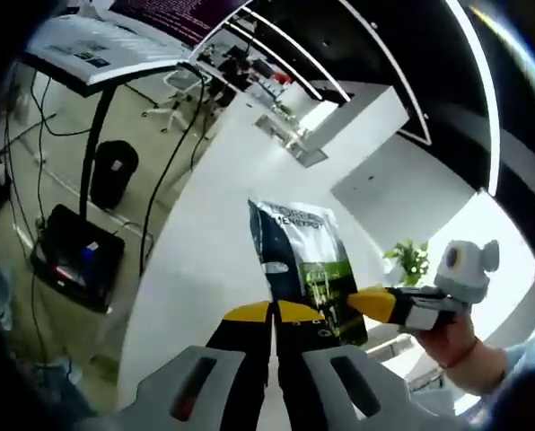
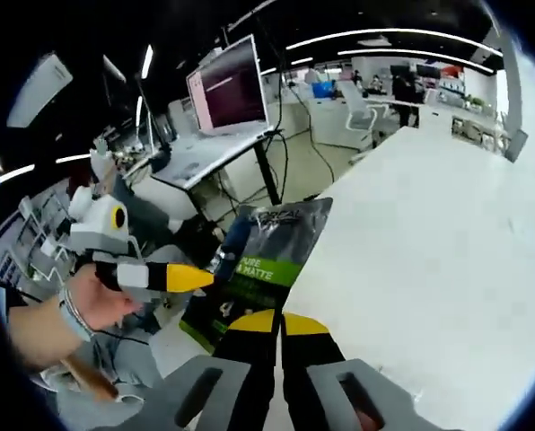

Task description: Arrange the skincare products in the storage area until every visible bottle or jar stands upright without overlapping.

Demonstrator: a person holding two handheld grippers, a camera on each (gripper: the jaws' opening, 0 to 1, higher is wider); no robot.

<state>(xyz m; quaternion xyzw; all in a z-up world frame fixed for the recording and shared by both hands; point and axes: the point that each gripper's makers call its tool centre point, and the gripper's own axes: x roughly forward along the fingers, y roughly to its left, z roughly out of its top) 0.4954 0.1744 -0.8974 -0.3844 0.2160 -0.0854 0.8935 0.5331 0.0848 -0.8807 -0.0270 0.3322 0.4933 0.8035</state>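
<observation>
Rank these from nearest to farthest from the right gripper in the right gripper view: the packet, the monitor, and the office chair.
1. Packet, pinched in the right gripper.
2. Monitor, upper left on a desk.
3. Office chair, farther back, upper middle.

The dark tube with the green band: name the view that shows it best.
The left gripper view: the dark tube with the green band stands centred, its white lettering facing the camera, against the white table. The right gripper view shows it tilted, partly behind the left gripper, lettering blurrier. Both grippers clamp it.
</observation>
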